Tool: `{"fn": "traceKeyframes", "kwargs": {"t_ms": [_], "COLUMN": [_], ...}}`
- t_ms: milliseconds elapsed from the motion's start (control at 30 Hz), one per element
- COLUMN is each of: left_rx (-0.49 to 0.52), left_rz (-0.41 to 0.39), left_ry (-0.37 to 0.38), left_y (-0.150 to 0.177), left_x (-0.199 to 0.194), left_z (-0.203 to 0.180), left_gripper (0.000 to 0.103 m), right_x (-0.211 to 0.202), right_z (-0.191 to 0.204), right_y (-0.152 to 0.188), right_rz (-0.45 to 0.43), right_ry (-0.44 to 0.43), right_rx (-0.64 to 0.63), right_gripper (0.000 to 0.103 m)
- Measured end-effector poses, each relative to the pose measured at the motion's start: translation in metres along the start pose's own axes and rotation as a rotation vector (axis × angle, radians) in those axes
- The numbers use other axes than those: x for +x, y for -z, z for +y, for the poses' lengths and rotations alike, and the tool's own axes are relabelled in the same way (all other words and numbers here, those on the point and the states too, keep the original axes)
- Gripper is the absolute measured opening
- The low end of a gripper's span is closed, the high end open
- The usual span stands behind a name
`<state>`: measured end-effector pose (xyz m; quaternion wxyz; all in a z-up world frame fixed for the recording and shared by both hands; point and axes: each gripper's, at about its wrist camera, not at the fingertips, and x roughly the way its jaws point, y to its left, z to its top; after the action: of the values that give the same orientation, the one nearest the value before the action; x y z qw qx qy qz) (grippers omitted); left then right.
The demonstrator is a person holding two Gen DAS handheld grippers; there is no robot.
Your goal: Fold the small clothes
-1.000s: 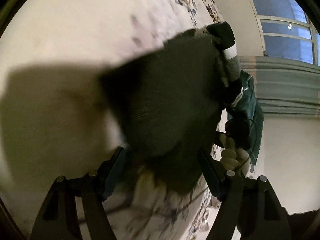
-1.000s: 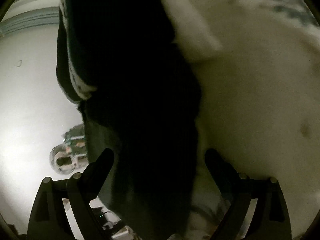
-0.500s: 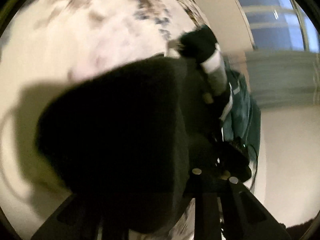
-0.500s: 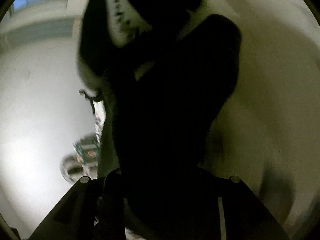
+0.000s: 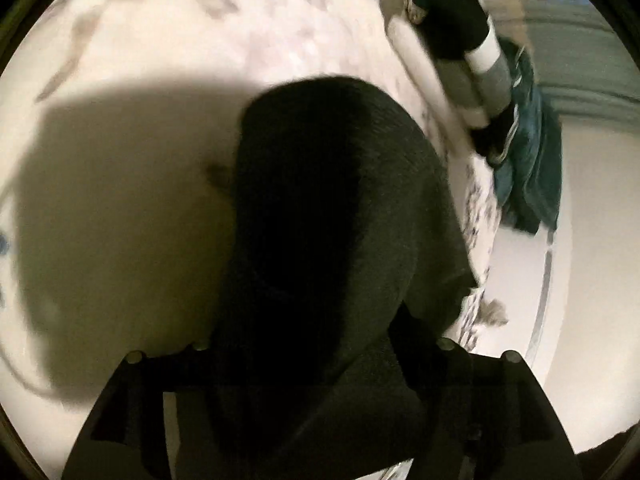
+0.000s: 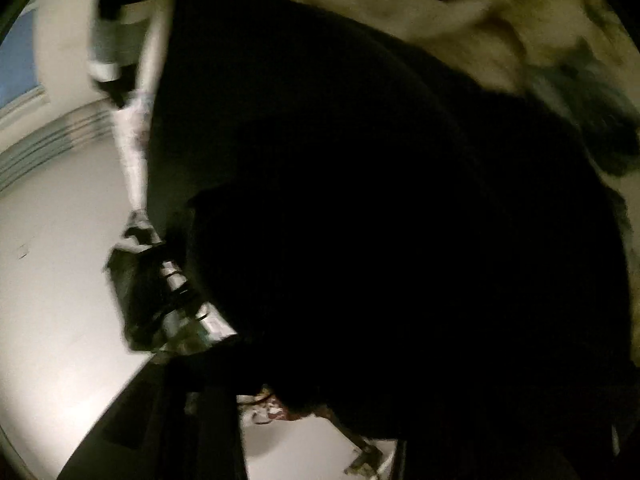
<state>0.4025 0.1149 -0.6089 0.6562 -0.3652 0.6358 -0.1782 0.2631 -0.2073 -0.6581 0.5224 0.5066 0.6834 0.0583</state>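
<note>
A dark small garment [image 5: 340,208] hangs in front of my left gripper [image 5: 320,344], draped over the fingers and lifted above the white floral bed cover [image 5: 200,40]. The left jaws stand close together under the cloth, shut on it. In the right wrist view the same dark garment [image 6: 380,220] fills most of the frame and covers my right gripper [image 6: 320,400], whose fingers are hidden by the cloth; it appears shut on the garment's edge.
A pile of clothes lies at the bed's far edge: a black, white and grey striped piece [image 5: 480,56] and a teal piece [image 5: 528,152]. The pale floor [image 6: 52,280] and a window [image 6: 16,60] lie beyond the bed.
Both grippers closed on the dark garment and lifted it off the bed. The cloth now hangs nearer the cameras and covers more of each view.
</note>
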Motion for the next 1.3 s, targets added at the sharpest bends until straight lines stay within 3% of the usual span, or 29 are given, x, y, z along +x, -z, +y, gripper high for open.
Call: {"fn": "traceKeyframes", "kwargs": {"t_ms": [100,200,333,433,467,533,633,667,700,767,800,833,867,1033,1067,1133,1200,1267,1300], "left_rx": [0.004,0.027,0.049,0.06,0.049,0.044,0.057,0.062,0.067,0.076,0.085,0.095,0.105,0.119,0.121,0.122,0.124,0.123,0.118], "left_rz": [-0.091,-0.192,-0.255,-0.188,-0.168,-0.195,-0.215,-0.216,-0.213,-0.214,-0.23,-0.257,-0.283,-0.305,-0.303,-0.296,-0.286,-0.271,-0.267], "left_ry": [-0.009,-0.094,-0.4,-0.668,-0.713,-0.676,-0.652,-0.642,-0.624,-0.672,-0.691,-0.702,-0.704,-0.686,-0.681,-0.674,-0.667,-0.657,-0.648], "left_y": [0.017,0.041,0.067,0.081,0.084,0.089,0.085,0.082,0.08,0.078,0.08,0.083,0.086,0.096,0.097,0.101,0.1,0.096,0.092], "left_x": [-0.026,-0.064,-0.086,-0.066,-0.06,-0.055,-0.045,-0.039,-0.033,-0.021,-0.018,-0.015,-0.014,-0.017,-0.017,-0.023,-0.035,-0.045,-0.048], "left_z": [-0.011,-0.019,0.005,0.042,0.055,0.07,0.073,0.072,0.073,0.072,0.071,0.068,0.067,0.075,0.076,0.08,0.088,0.088,0.087], "left_gripper": [0.061,0.062,0.062,0.062,0.062,0.066,0.086,0.1,0.103,0.103,0.103,0.103,0.103,0.103,0.103,0.103,0.103,0.103,0.103], "right_x": [-0.017,-0.045,-0.098,-0.129,-0.129,-0.127,-0.114,-0.103,-0.101,-0.08,-0.072,-0.054,-0.054,-0.096,-0.096,-0.089,-0.088,-0.084,-0.085], "right_z": [-0.007,-0.014,0.005,0.033,0.051,0.086,0.136,0.147,0.155,0.165,0.167,0.175,0.177,0.204,0.206,0.203,0.202,0.191,0.184], "right_y": [-0.003,0.008,0.009,-0.001,-0.012,-0.036,-0.094,-0.102,-0.11,-0.131,-0.132,-0.144,-0.139,-0.128,-0.136,-0.152,-0.155,-0.16,-0.16], "right_rz": [0.034,0.058,0.005,-0.092,-0.119,-0.204,-0.275,-0.275,-0.277,-0.25,-0.244,-0.231,-0.255,-0.48,-0.477,-0.381,-0.379,-0.323,-0.31], "right_ry": [0.064,0.132,0.234,0.298,0.315,0.355,0.43,0.445,0.456,0.471,0.464,0.454,0.477,0.497,0.494,0.455,0.477,0.503,0.485], "right_rx": [0.003,0.011,-0.038,-0.164,-0.21,-0.314,-0.435,-0.458,-0.475,-0.513,-0.525,-0.544,-0.559,-0.569,-0.556,-0.529,-0.55,-0.516,-0.484], "right_gripper": [0.062,0.063,0.063,0.063,0.063,0.063,0.063,0.063,0.063,0.063,0.05,0.008,0.004,0.003,0.003,0.004,0.005,0.025,0.042]}}
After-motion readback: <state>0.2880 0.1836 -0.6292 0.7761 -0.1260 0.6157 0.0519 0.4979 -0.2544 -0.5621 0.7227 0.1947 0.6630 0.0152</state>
